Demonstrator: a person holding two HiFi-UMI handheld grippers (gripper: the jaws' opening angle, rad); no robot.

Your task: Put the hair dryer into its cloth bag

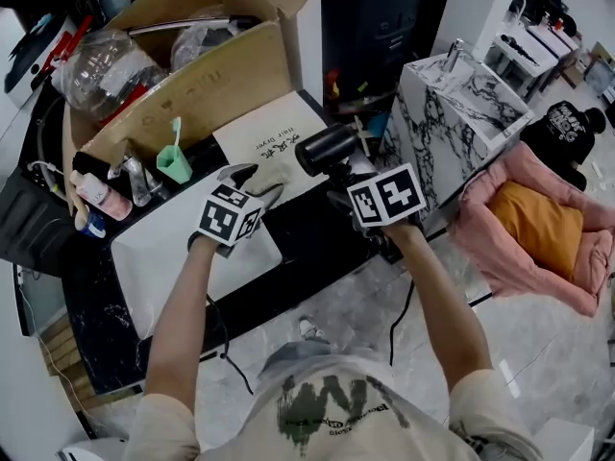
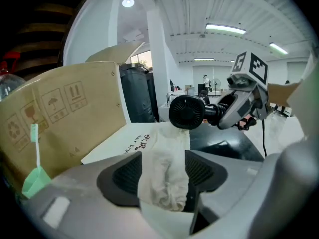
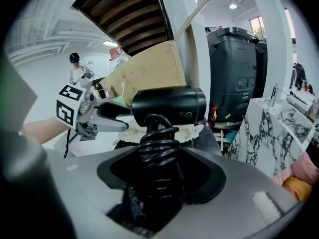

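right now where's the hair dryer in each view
head view: hair dryer at centre, just right of the white cloth bag.
left gripper view: hair dryer at centre, round end facing the camera.
right gripper view: hair dryer at centre, its cord-wrapped handle clamped in the right gripper.
shared landmark: the cardboard box.

You wear a pale short-sleeved T-shirt (image 1: 332, 392) with a dark green print (image 1: 327, 413) on the chest. Your left gripper (image 2: 162, 163) and right gripper (image 3: 162, 173) are grey moulded shells with dark ribbed pads (image 2: 124, 176) inside the jaws. Behind each set of jaws sits a cube (image 1: 231, 217) of black-and-white square markers, and a thin black cable (image 1: 397, 320) trails from the rear.
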